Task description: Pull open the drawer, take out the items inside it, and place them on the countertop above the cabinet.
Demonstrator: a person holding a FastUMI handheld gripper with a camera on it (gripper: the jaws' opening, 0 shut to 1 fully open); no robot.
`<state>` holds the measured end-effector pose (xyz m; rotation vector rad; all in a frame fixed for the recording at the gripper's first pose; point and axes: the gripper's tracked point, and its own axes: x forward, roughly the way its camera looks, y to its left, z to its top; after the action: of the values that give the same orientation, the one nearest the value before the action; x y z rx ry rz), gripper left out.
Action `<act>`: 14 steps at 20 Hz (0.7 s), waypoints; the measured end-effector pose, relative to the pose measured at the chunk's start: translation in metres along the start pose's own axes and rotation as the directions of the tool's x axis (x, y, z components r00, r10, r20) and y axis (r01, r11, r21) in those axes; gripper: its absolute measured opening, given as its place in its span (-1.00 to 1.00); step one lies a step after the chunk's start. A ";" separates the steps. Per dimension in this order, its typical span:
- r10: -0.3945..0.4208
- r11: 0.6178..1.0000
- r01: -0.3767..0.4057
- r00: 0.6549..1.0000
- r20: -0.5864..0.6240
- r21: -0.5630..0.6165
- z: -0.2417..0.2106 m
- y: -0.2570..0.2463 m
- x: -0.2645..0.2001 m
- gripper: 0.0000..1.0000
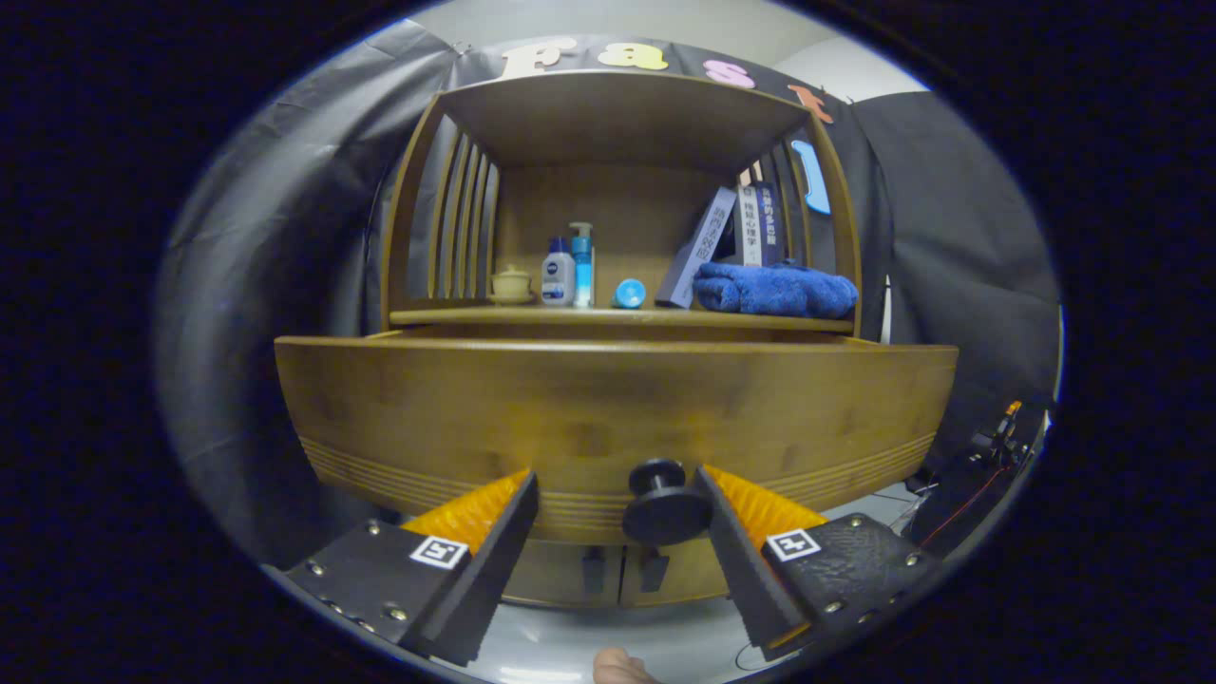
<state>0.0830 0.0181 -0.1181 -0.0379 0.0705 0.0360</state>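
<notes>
The hand-held gripper [617,541] is spread wide, its right finger beside the drawer [608,418] knob [665,503] at 1 o'clock. Rigid wood, probably weighty; pinch the knob's narrow neck.

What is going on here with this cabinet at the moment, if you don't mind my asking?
A person is holding the hand-held gripper up to the wooden cabinet's drawer. Its fingers are open, with the black drawer knob between them, nearer the right finger and not yet gripped. On the countertop above sit a cup, bottles, books and a blue towel.
</notes>
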 end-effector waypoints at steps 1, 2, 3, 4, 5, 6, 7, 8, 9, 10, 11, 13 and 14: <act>0.002 1.000 -0.002 1.000 -0.022 0.001 0.000 0.001 0.006 0.97; 0.002 1.000 -0.002 1.000 -0.027 0.007 -0.001 0.001 0.014 0.98; 0.002 1.000 -0.001 0.999 -0.044 0.011 -0.001 0.002 0.022 0.98; -0.003 1.000 0.004 0.999 -0.046 0.010 0.000 0.002 0.031 0.98; -0.009 1.000 0.010 0.999 -0.050 0.004 0.002 0.003 0.038 0.98; -0.014 1.000 0.014 0.999 -0.036 0.007 0.003 0.004 0.044 0.98; -0.013 1.000 0.013 1.000 -0.022 0.008 0.003 0.005 0.049 0.98; -0.009 1.000 0.009 1.000 0.003 0.000 0.004 0.006 0.054 0.98; -0.009 1.000 0.008 1.000 0.019 0.003 0.006 0.006 0.060 0.98; -0.008 1.000 0.008 1.000 0.028 0.010 0.005 0.005 0.066 0.98; -0.008 1.000 0.007 1.000 0.029 0.008 0.005 0.006 0.072 0.98; -0.005 1.000 0.005 1.000 0.026 0.000 0.007 0.007 0.084 0.98; -0.003 1.000 0.003 1.000 0.023 0.006 0.007 0.007 0.090 0.99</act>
<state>0.1725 0.0282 -0.1173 -0.0321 0.0476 0.0333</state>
